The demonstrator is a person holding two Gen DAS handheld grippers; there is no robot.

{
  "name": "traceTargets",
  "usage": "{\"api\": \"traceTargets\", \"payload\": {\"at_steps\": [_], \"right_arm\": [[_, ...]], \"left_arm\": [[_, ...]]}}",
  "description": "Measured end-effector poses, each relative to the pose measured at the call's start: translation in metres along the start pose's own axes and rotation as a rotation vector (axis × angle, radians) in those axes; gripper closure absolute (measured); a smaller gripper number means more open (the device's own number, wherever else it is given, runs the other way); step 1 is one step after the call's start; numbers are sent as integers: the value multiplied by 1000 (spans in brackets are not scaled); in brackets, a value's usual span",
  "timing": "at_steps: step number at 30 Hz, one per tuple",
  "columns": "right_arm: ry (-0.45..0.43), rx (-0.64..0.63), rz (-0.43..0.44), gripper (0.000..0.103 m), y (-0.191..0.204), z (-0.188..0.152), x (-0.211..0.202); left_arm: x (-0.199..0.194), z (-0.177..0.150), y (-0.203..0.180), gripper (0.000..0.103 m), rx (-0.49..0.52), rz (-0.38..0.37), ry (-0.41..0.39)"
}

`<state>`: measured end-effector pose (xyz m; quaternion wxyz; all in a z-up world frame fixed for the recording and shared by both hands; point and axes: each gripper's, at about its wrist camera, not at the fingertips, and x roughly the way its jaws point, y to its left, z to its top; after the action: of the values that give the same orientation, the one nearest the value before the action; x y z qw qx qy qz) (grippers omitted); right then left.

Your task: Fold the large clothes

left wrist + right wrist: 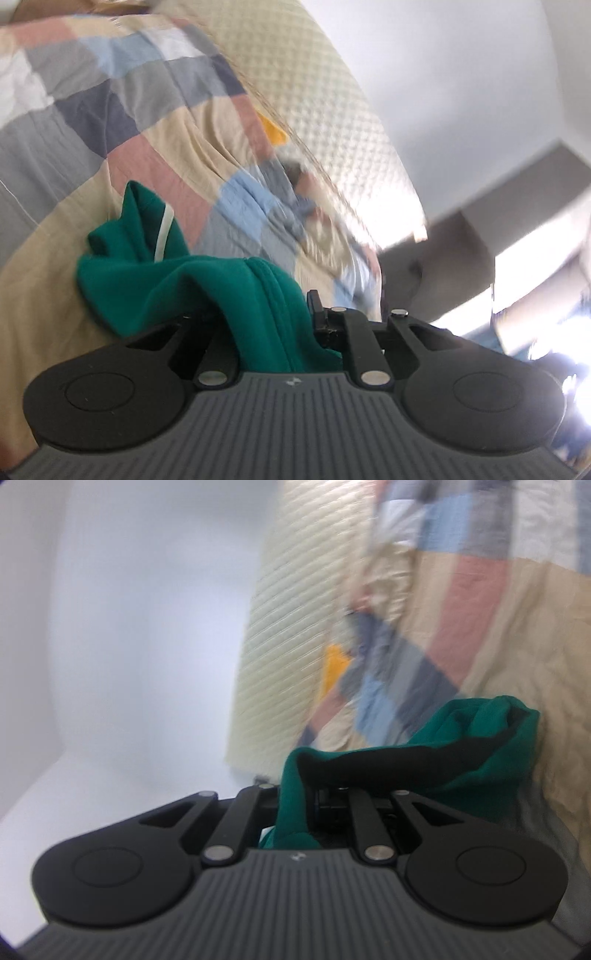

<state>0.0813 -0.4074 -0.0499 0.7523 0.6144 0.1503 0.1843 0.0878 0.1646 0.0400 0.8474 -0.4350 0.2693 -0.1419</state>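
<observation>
In the left wrist view a green garment (207, 284) with a white drawstring (164, 236) bunches over the jaws. My left gripper (275, 314) is shut on a fold of it. Cloth hides the left finger, and only the tip of the right finger (314, 301) shows. In the right wrist view the same green garment (480, 760) hangs from my right gripper (297, 797), which is shut on its edge. A dark hollow of the fabric opens towards the right. Both views are tilted and blurred.
A patchwork bedspread (122, 122) of beige, pink, blue and grey squares lies behind the garment, also seen as bedspread (491, 602). A cream quilted panel (321, 96) borders it, with an orange item (275, 131) at the seam. White wall (129, 627) fills the left.
</observation>
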Motion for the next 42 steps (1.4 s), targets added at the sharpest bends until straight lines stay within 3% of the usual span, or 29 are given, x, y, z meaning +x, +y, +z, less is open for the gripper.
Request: {"api": "traceTargets", "payload": {"at_steps": [4, 8, 11, 18, 26, 32, 36, 37, 40, 41, 42], "right_arm": [[-58, 59, -96, 89, -15, 12, 43], [-78, 72, -195, 89, -35, 20, 84], [-62, 41, -241, 88, -54, 18, 105], [-52, 68, -298, 86, -102, 23, 144], [-42, -32, -399, 85, -129, 20, 195], [-44, -12, -392, 85, -133, 26, 195], [-40, -4, -375, 83, -130, 24, 188], [-35, -12, -373, 82, -127, 23, 186], [-11, -64, -362, 63, -113, 20, 178], [-7, -83, -358, 48, -106, 17, 173], [1, -107, -349, 32, -99, 15, 168]], "left_arm": [[51, 13, 24, 87, -114, 42, -68], [88, 20, 58, 87, -302, 31, -132], [115, 29, 71, 87, -275, 108, -154], [189, 38, 116, 86, -220, 151, -128], [247, 45, 146, 85, -100, 240, -95], [256, 35, 136, 85, 18, 273, -125], [246, 31, 130, 84, 12, 269, -134], [241, 31, 129, 77, 3, 258, -130], [222, 31, 123, 30, -41, 158, -139], [213, 29, 118, 23, -45, 147, -159], [204, 28, 112, 22, -41, 146, -176]]}}
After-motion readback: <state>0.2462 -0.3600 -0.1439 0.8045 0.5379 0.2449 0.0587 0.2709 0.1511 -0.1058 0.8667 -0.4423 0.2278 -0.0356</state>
